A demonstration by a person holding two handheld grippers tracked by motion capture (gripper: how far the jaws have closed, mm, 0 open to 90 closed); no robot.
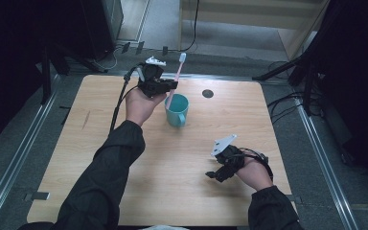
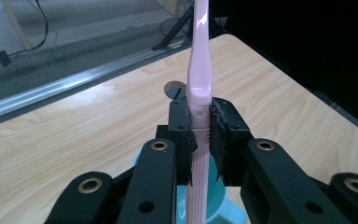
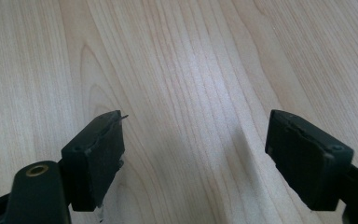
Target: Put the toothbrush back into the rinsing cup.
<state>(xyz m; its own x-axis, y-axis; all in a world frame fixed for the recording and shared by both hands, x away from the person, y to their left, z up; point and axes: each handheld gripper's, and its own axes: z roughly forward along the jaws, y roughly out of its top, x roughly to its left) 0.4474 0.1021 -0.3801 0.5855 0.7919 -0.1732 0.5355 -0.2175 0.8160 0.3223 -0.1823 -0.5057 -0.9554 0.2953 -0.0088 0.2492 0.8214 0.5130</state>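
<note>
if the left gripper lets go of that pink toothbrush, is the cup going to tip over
Probably not. The teal cup sits upright on the table and looks wide. The toothbrush looks slim and light, its lower end already inside. It would likely just lean on the rim, though the left gripper hides how deep.

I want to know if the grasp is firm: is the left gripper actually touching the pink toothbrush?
Touching. In the left gripper view, the left gripper has both jaws pressed flat against the handle of the toothbrush, no gap either side, above the teal cup.
</note>
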